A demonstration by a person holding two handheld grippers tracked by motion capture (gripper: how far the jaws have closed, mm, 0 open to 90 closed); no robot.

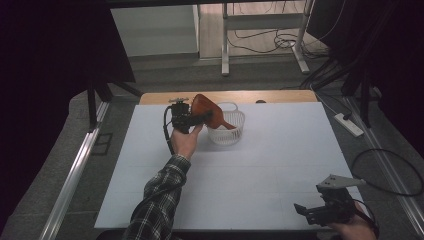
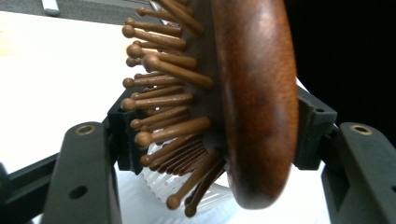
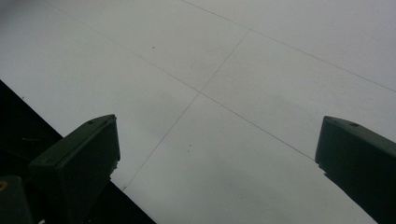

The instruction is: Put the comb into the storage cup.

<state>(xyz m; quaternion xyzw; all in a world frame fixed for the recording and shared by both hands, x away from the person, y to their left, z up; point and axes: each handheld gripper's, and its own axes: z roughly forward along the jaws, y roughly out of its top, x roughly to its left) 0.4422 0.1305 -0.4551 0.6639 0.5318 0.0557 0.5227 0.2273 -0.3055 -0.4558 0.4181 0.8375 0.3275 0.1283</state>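
The left hand-held gripper is up over the white worktop, right beside the small white plastic basket with ribbed sides. Between its two black jaws sits the brown wooden hairbrush with round-tipped wooden pins. The pins poke toward one jaw and the smooth wooden back faces the other. The jaws look a little apart from the brush, and I cannot tell if the pads press on it or have let go.

From above, the brush leans over the basket. Its handle end goes down inside the basket and its wide head sticks up and out over the rim. So I think the brush is nearly put away: it is partly in, and what is left is to let go fully and pull the hand back.

The right hand-held gripper rests at the near corner of the worktop, well apart from the basket. Its jaws stand wide apart with nothing between them.
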